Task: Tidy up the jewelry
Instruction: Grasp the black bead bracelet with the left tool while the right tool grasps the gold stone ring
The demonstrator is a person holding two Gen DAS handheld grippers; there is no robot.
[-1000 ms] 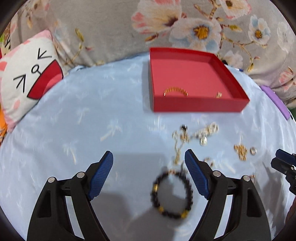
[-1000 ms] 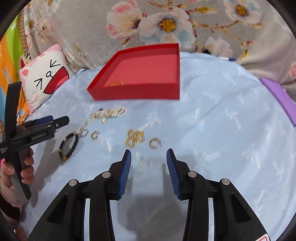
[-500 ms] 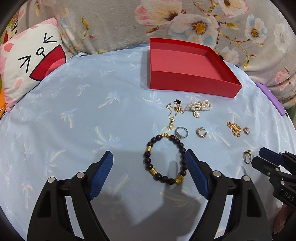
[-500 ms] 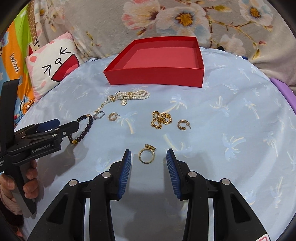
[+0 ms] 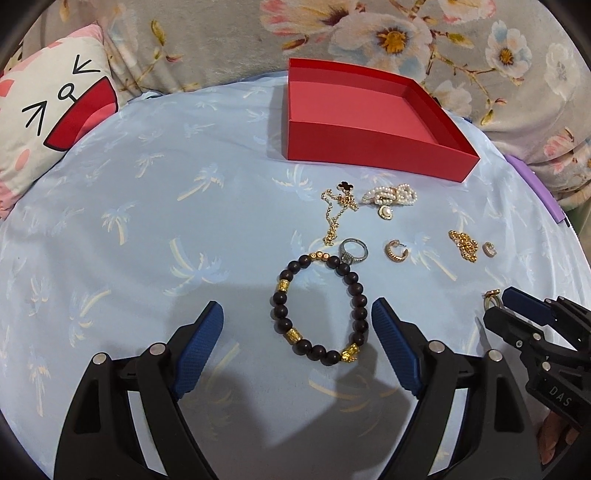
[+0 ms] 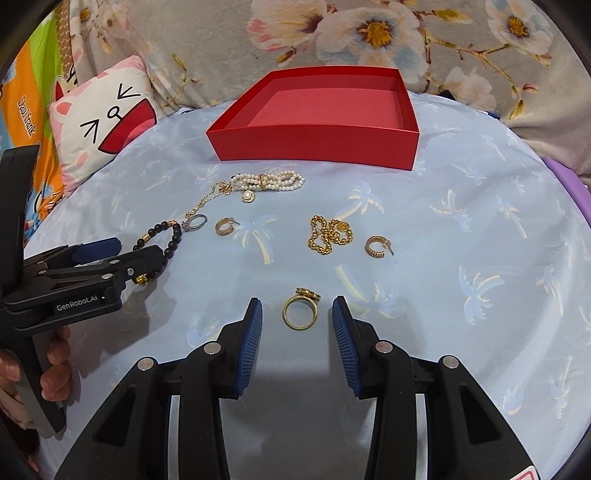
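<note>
A dark bead bracelet (image 5: 279,312) with gold beads lies on the blue cloth between the fingers of my left gripper (image 5: 297,310). Its jaws are opening, and the pads stay clear of the beads. In the right wrist view a gold ring (image 6: 306,294) lies between the fingers of my right gripper (image 6: 297,305), which is open with a gap on both sides. The red box (image 5: 369,147) stands open-topped at the back of the cloth. In front of it lie a pearl bracelet (image 5: 388,194), a gold clover chain (image 5: 334,218), a silver ring (image 5: 354,251) and a hoop earring (image 5: 395,253).
A gold chain bracelet (image 6: 328,234) and a second hoop earring (image 6: 375,246) lie beyond the ring. A cat-face pillow (image 5: 55,110) sits at the back left, flowered fabric (image 5: 388,33) behind the box, and a purple edge (image 5: 535,188) at the right. A hand (image 6: 55,369) holds the left gripper.
Both grippers have come down closer to the cloth. The bead bracelet now lies further in between the left fingers, and the gold ring has come between the right fingers.
</note>
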